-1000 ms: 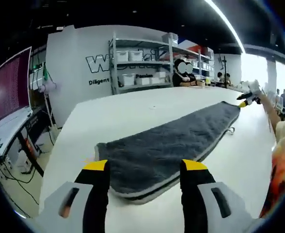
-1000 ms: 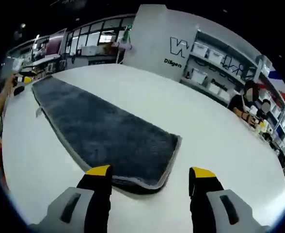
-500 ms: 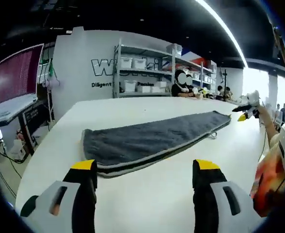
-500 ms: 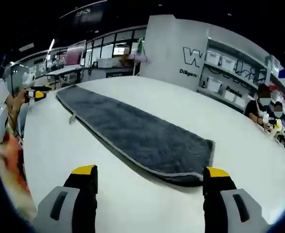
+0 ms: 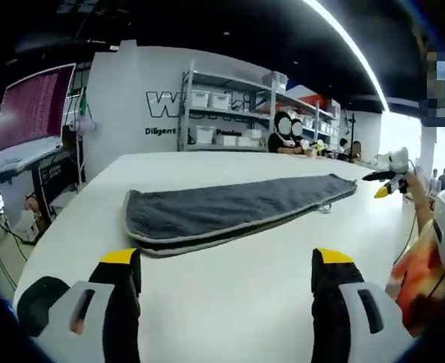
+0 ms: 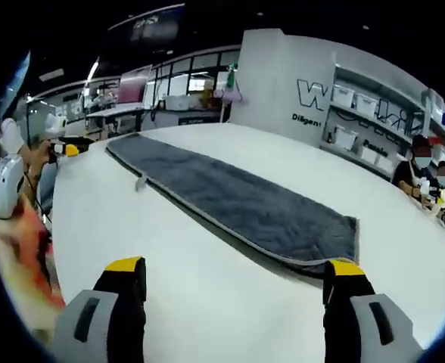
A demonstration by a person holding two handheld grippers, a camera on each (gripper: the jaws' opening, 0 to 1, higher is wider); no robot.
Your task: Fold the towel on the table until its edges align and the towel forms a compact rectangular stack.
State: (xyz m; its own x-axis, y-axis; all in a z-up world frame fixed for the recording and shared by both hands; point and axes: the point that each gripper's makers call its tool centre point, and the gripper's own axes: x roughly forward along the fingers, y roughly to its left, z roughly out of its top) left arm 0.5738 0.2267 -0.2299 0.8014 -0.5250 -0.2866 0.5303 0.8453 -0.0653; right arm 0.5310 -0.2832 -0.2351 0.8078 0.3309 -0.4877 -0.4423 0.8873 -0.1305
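With the long dark grey pile towel (image 5: 230, 213) lying flat, folded lengthwise, on the white table (image 5: 230, 280), left gripper (image 5: 224, 261) and right gripper (image 6: 234, 266) both gape wide, holding nothing.

Long grey towel (image 5: 230, 212) flat on white table (image 5: 230, 287), beyond wide-spread left gripper (image 5: 221, 261).
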